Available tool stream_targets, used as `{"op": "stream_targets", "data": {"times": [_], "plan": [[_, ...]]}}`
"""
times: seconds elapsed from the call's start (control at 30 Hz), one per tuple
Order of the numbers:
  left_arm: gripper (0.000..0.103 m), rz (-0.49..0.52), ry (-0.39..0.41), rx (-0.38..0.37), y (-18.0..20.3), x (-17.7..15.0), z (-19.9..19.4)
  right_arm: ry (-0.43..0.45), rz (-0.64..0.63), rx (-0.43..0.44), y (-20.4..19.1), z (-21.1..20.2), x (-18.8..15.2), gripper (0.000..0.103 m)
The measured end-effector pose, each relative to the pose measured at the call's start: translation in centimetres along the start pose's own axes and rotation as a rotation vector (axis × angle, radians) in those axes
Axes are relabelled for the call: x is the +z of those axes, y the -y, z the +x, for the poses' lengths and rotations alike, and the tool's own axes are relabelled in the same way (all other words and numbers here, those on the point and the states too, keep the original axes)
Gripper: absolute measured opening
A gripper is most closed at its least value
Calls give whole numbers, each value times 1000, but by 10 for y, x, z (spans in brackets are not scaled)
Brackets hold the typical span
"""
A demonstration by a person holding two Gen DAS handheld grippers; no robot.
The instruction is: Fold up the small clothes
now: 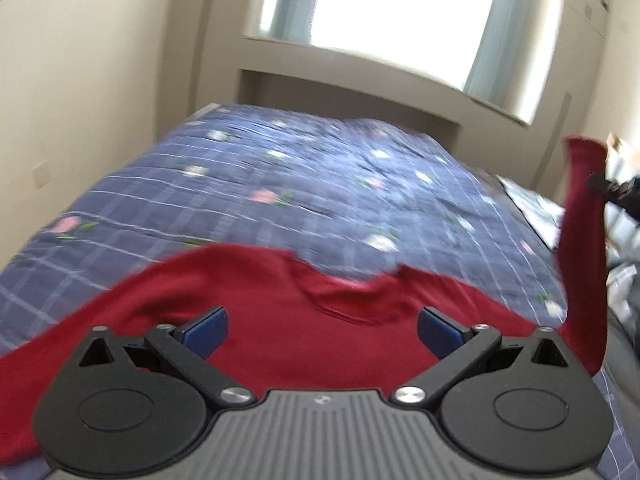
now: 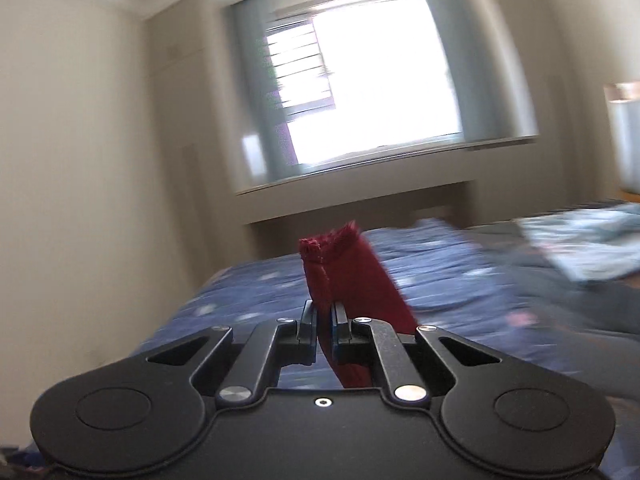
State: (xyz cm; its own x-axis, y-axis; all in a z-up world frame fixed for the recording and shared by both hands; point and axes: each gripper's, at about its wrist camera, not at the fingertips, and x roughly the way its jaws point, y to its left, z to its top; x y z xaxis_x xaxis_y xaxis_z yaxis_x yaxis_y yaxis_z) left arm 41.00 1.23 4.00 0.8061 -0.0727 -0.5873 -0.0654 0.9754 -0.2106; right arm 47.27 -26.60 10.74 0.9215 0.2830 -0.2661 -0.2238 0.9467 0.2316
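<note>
A dark red sweater (image 1: 280,312) lies spread on the blue checked bedspread (image 1: 280,184), neckline toward the window. My left gripper (image 1: 322,330) hovers just above the sweater's chest, jaws wide open with nothing between the blue pads. The sweater's right sleeve (image 1: 580,216) rises off the bed at the right edge of the left wrist view, where my right gripper (image 1: 604,186) pinches it. In the right wrist view my right gripper (image 2: 325,322) is shut on that sleeve (image 2: 352,276), whose frayed cuff sticks up past the fingers.
A bright window (image 2: 372,88) with pale curtains fills the far wall above a sill. Beige walls close in on the left. A light patterned cloth (image 2: 580,240) lies on the right side of the bed, beside grey fabric (image 2: 560,292).
</note>
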Motion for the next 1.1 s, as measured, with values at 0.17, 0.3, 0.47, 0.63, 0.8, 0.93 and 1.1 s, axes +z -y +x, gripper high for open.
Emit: {"op": "stream_targets", "data": {"times": [0.17, 0.3, 0.47, 0.63, 0.8, 0.93, 1.1], "plan": [[103, -58, 39, 83, -58, 6, -15, -128, -138, 135, -85, 44, -53, 7], [103, -97, 27, 135, -99, 4, -14, -263, -267, 199, -142, 65, -106, 6], [103, -136, 4, 165, -127, -5, 4, -394, -417, 224, -177, 90, -164, 7], [103, -150, -20, 146, -126, -15, 25, -447, -374, 269, -166, 90, -171, 43], [103, -102, -26, 102, -103, -18, 48, -353, -362, 260, -122, 49, -144, 88], [103, -58, -73, 51, -79, -25, 77, -302, -302, 143, -60, 26, -123, 98], [94, -34, -118, 28, -61, -38, 102, -291, -205, -120, 29, 26, -112, 96]]}}
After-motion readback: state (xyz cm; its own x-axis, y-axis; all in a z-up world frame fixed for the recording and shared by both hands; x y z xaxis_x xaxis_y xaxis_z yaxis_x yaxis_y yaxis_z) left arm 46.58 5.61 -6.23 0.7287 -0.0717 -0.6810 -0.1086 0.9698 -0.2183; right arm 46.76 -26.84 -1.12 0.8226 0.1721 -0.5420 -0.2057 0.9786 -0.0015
